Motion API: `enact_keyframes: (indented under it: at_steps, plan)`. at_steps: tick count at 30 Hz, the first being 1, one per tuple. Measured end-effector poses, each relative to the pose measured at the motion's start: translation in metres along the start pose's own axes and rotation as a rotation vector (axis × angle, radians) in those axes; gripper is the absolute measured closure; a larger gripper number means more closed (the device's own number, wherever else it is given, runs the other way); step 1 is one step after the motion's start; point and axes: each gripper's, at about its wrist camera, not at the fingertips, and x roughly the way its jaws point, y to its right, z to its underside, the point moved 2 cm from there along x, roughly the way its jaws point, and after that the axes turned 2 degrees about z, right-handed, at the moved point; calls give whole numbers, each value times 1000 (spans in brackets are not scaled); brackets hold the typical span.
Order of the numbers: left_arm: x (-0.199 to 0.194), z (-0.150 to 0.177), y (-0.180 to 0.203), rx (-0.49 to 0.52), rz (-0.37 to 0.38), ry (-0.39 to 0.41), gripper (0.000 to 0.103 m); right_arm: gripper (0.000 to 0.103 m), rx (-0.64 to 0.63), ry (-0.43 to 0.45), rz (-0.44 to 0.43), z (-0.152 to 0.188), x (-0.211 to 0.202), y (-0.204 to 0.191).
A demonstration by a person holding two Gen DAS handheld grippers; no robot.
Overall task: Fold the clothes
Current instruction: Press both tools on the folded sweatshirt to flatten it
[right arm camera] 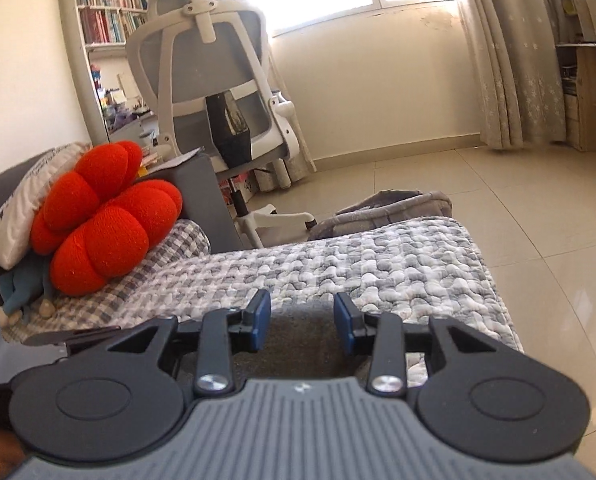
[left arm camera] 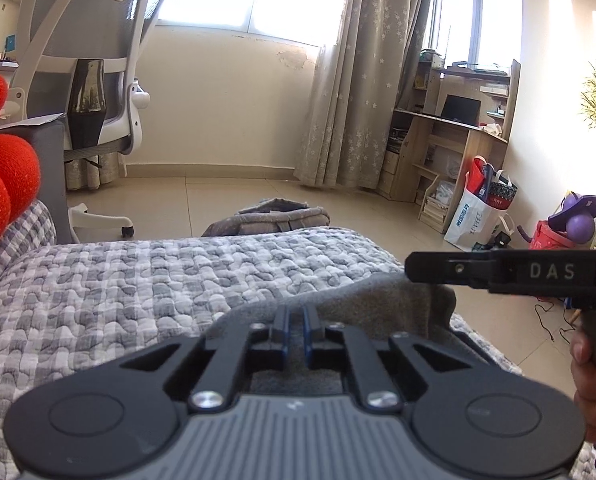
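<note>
A dark grey garment (left arm camera: pixel 382 300) lies on the grey-and-white checked sofa cover (left arm camera: pixel 138 280). My left gripper (left arm camera: pixel 296 334) is shut on a fold of this garment, its blue pads pinching the cloth. My right gripper (right arm camera: pixel 302 320) is open, blue pads wide apart, with the same grey garment (right arm camera: pixel 302 340) lying between and below them. The right gripper's black body (left arm camera: pixel 518 272) shows from the side in the left wrist view, just right of the garment's raised edge.
Red pumpkin-shaped cushions (right arm camera: pixel 102 216) and a white pillow (right arm camera: pixel 22 216) sit at the sofa's left end. A white office chair (right arm camera: pixel 222 92) stands behind. A grey cloth pile (left arm camera: pixel 274 216) lies on the tiled floor beyond the sofa edge. A desk (left arm camera: pixel 454 132) and bags (left arm camera: pixel 482 208) stand at right.
</note>
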Motion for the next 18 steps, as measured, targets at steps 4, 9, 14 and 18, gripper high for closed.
enact_keyframes:
  at_steps: [4,9,14,18]
  plan:
    - [11,5,0,5,9,-25,98,65,-67,-27,46,8,19,-3]
    - [22,11,-3,5,17,-39,99,67,-63,-75,91,17,40,10]
    - [28,13,-8,-14,28,-46,99,69,-42,-100,100,22,50,17]
    - [28,12,-14,-50,42,-44,100,66,-8,-97,96,22,47,21]
